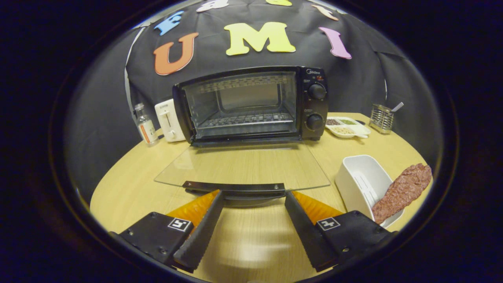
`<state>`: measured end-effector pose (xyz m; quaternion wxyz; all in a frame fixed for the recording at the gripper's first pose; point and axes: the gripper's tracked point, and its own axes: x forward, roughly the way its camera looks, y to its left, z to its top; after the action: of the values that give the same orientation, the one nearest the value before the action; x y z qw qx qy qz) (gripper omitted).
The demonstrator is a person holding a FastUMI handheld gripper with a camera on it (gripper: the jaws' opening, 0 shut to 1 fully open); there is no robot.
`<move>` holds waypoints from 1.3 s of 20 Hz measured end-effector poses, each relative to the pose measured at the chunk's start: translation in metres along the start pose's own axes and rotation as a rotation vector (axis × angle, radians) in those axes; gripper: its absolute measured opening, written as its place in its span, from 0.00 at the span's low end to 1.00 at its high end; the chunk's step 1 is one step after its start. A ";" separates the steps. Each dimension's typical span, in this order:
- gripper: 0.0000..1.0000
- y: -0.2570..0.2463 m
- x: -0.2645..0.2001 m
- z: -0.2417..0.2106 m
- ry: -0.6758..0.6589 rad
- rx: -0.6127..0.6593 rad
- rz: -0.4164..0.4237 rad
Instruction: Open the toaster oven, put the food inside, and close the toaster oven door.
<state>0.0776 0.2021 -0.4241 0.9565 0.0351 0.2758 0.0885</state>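
Observation:
A black toaster oven point(251, 104) stands at the back of the round wooden table, its inside with a wire rack point(245, 119) in plain sight. Its glass door point(243, 165) lies folded down flat toward me, and the door's black handle point(235, 188) sits just ahead of my fingertips. My gripper point(253, 196) is open, fingers spread wide with nothing between them. The food, a reddish-brown slab of meat point(402, 190), rests across the rim of a white tray point(359, 181) to the right of the fingers.
A white toaster point(169, 120) and a small bottle point(145, 125) stand left of the oven. To the oven's right are a divided dish of grains point(347, 126) and a metal wire holder point(382, 118) with a spoon. The table edge point(114, 177) curves around near both sides.

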 end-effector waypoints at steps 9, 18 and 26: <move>1.00 -0.009 -0.032 0.016 -0.013 -0.031 0.078; 1.00 -0.148 -0.126 0.102 -0.105 -0.084 0.091; 0.86 -0.219 -0.119 0.036 0.172 0.116 0.234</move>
<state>0.0304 -0.0361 -0.3572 0.9089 0.1147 0.3552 0.1860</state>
